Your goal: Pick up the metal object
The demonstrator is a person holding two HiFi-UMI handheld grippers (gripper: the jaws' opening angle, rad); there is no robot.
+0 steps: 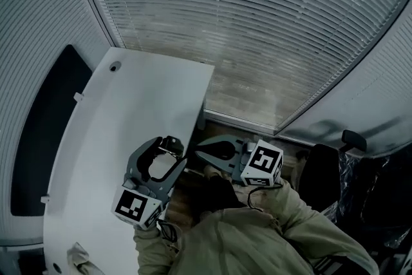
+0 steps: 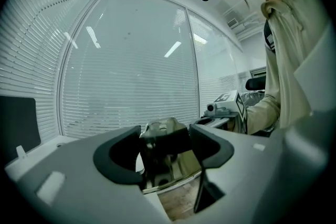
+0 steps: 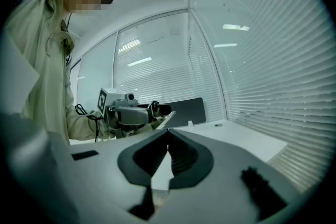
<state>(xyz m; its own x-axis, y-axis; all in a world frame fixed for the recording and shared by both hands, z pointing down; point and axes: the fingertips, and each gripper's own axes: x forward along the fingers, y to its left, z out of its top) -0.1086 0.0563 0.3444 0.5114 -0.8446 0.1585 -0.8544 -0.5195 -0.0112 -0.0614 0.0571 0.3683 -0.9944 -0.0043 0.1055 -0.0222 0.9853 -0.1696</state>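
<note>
Shiny metal object [image 2: 160, 127] sits right between the jaws of our left gripper [image 2: 166, 139], and they are clamped wide on it, pads pressing both flanks, at the edge of the flat white table [image 1: 129, 113]. Our right gripper [image 3: 168, 139] waits just beside, jaws pinched together on nothing. So the grasp looks made. We judge the lift comes next: straight up and steady, with a firm squeeze. Beyond hang pale slatted window blinds [image 1: 257, 22].

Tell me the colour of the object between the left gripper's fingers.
Shiny silver: the metal object shows best in the left gripper view.
</note>
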